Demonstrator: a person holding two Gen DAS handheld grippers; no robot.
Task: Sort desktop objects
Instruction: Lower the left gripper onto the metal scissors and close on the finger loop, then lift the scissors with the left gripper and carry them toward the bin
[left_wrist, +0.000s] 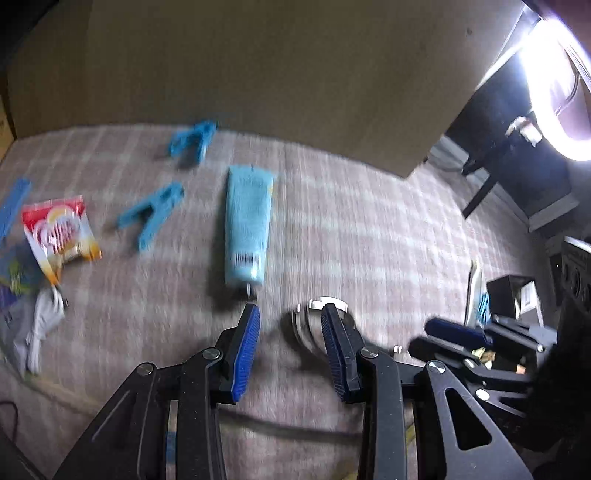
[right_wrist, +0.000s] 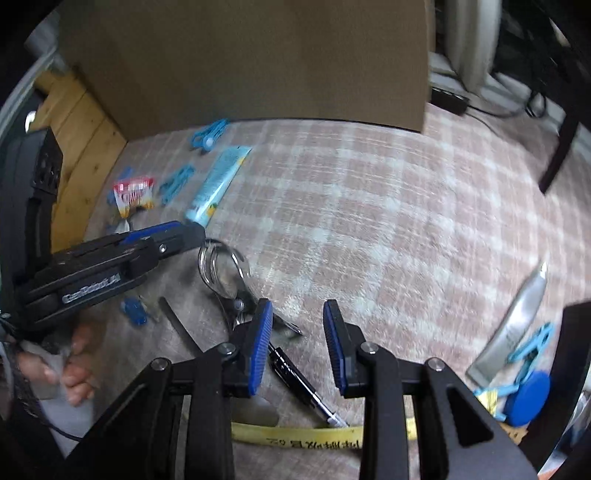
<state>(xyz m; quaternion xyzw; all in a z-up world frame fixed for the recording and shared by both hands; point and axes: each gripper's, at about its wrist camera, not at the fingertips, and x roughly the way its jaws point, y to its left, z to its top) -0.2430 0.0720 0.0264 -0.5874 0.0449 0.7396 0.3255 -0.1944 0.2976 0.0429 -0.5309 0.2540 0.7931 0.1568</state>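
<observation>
Blue clips (left_wrist: 151, 218) and tube (left_wrist: 247, 225) grouped near surface's (left_wrist: 369, 240) back edge.
Both tongs, left (left_wrist: 290, 347) and right (right_wrist: 299, 347), part-open, empty, poised over leftovers.

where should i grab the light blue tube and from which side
Grip the light blue tube across its narrow width at mid-body, coming from above. It lies flat on the checked cloth, clear of the clips, so jaws can straddle both long edges.

Motion blur smeared the snack packet (left_wrist: 59, 236) at nine o'clock, its print unreadable. The right gripper's finger (right_wrist: 258, 347) hid part of the pen (right_wrist: 306, 384); the yellow tape (right_wrist: 295, 437) ran behind both.
</observation>
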